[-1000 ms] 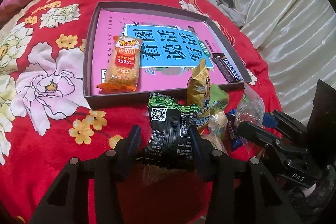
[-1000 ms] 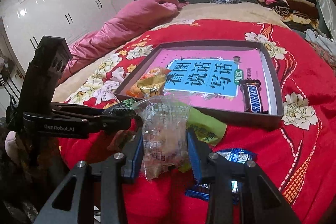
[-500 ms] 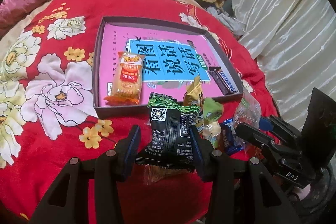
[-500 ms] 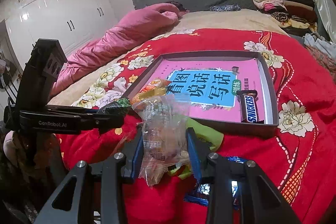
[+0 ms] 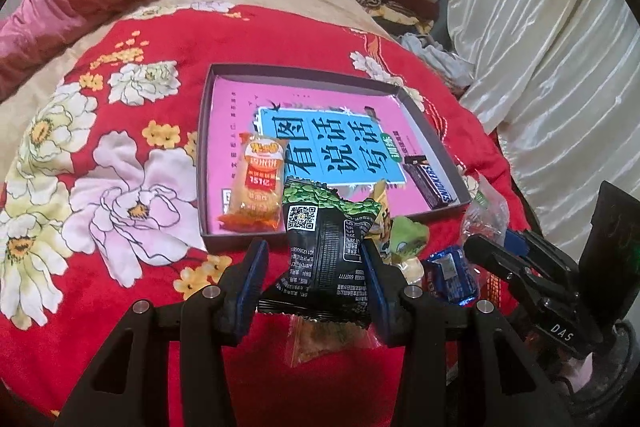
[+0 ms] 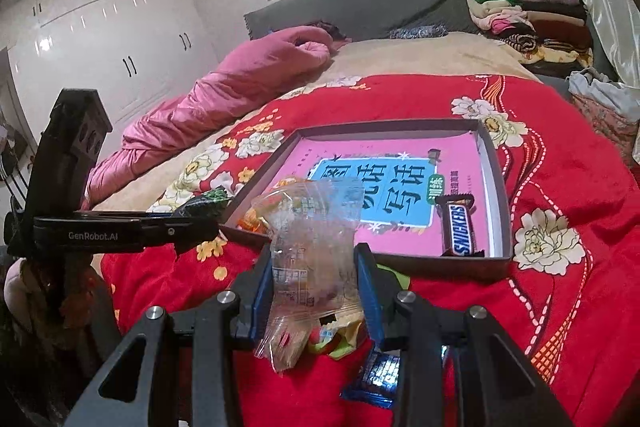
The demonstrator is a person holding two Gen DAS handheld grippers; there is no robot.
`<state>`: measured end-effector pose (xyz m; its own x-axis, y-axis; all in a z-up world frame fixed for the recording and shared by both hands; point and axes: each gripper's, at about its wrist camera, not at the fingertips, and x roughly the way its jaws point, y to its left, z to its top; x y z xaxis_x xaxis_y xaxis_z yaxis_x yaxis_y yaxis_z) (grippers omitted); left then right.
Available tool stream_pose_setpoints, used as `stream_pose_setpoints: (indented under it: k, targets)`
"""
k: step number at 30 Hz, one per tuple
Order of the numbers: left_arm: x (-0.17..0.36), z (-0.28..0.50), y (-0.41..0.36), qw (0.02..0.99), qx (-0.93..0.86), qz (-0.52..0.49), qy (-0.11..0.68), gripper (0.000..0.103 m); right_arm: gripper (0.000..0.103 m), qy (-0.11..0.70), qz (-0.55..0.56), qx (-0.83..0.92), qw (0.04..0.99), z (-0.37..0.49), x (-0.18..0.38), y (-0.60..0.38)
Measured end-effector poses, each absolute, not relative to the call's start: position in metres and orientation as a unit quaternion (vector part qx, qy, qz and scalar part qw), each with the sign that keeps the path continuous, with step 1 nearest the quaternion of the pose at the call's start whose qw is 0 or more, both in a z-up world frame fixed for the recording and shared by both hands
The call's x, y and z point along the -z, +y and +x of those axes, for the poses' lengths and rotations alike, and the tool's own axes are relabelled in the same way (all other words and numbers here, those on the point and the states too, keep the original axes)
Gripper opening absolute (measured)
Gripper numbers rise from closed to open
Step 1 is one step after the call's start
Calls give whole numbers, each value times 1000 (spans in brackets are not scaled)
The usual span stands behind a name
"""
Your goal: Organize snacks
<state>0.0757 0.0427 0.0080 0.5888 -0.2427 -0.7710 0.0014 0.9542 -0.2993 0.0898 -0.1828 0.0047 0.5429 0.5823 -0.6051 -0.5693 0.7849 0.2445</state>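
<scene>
A shallow dark box [image 5: 304, 70] with a pink and blue printed floor lies on the red flowered blanket. In it are an orange snack pack [image 5: 256, 183] at the near left and a Snickers bar [image 5: 430, 179] at the right. My left gripper [image 5: 314, 275] is shut on a black and green snack bag [image 5: 326, 247] and holds it up before the box's near edge. My right gripper [image 6: 316, 291] is shut on a clear plastic snack bag [image 6: 312, 259], also lifted near the box [image 6: 502, 187], where the Snickers bar [image 6: 460, 227] shows.
Loose snacks lie on the blanket by the box's near right corner: a green pack [image 5: 408, 235], a yellow pack [image 5: 382, 203], a blue pack [image 5: 448, 273], a clear orange pack [image 5: 320, 337]. A pink duvet [image 6: 224, 95] and stacked clothes [image 6: 528, 15] lie further back.
Both grippers have risen with their bags and tilted up, so the box sits lower and farther in both views. The snacks in the box have not moved.
</scene>
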Motion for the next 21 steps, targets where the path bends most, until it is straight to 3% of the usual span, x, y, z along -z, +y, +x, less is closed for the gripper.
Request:
stream_pose_setpoints:
  k: [21]
  targets:
    - [-18,89,35,894,56,-114,430,48,39,319,26,-306,897,102,-15,-196]
